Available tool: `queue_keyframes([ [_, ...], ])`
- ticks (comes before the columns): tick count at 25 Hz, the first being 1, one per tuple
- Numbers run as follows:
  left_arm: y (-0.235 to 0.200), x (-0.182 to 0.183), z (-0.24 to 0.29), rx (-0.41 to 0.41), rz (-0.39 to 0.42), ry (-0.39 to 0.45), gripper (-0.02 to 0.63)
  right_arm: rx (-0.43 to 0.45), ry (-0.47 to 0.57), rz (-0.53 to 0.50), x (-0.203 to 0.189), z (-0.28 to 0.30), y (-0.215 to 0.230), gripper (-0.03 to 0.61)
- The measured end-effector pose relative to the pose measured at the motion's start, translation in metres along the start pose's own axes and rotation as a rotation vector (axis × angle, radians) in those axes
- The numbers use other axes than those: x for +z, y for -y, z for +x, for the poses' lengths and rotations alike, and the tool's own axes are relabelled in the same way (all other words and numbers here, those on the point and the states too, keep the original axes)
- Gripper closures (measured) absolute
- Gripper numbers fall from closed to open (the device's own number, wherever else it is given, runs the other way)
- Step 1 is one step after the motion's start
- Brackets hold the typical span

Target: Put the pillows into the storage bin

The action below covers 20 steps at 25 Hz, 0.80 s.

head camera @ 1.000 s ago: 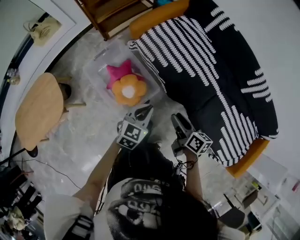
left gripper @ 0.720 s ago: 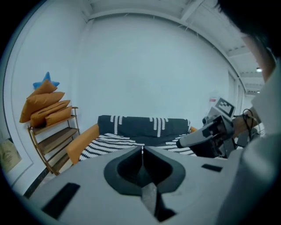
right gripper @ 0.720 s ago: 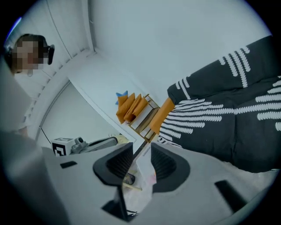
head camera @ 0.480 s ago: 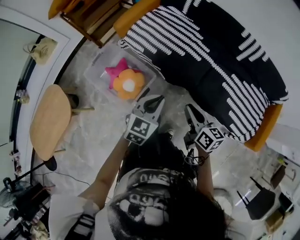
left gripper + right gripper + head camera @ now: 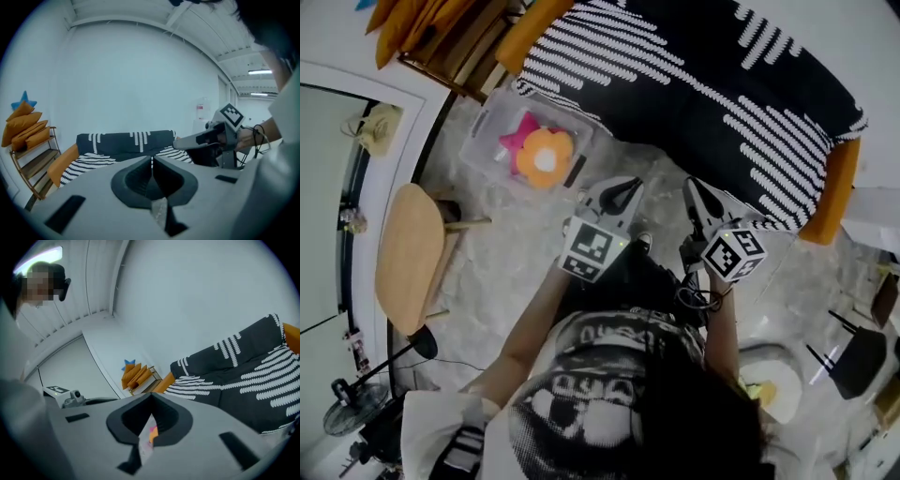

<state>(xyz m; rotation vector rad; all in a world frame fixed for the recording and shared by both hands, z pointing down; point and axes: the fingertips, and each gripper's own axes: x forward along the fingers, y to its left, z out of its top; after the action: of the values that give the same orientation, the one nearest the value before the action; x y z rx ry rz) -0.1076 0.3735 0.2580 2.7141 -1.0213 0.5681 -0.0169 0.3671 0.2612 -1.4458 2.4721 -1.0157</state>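
Note:
A clear storage bin (image 5: 480, 142) stands on the marble floor by the sofa. A pink star pillow (image 5: 521, 129) and an orange flower pillow (image 5: 546, 159) lie in it. My left gripper (image 5: 623, 190) hangs in the air to the right of the bin, jaws shut and empty; its own view shows the left gripper (image 5: 151, 161) pointing at the sofa. My right gripper (image 5: 701, 192) is held beside it, nearer the sofa, also shut on nothing. In its own view the right gripper (image 5: 151, 401) shows a closed seam, and the left gripper (image 5: 70, 397) shows at its left.
A black sofa with white stripes (image 5: 722, 84) and orange side cushions (image 5: 832, 187) fills the top right. A round wooden stool (image 5: 408, 258) stands at the left. A wooden shelf (image 5: 33, 161) carries orange pillows (image 5: 136, 375) and a blue star (image 5: 129, 364).
The head view has swung, so the bin sits farther up and left. Both grippers have lifted away from the bin toward the sofa.

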Motion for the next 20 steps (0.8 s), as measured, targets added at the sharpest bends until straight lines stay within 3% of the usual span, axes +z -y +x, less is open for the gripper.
queue_keyframes([
  [7,0.043,0.011,-0.001,-0.056,0.052,0.004,0.603,-0.046,-0.016,-0.159,0.0,-0.041,-0.001,0.58],
  [20,0.065,0.011,0.007,-0.095,0.044,-0.005,0.603,-0.093,-0.052,-0.246,-0.002,-0.072,0.014,0.58],
])
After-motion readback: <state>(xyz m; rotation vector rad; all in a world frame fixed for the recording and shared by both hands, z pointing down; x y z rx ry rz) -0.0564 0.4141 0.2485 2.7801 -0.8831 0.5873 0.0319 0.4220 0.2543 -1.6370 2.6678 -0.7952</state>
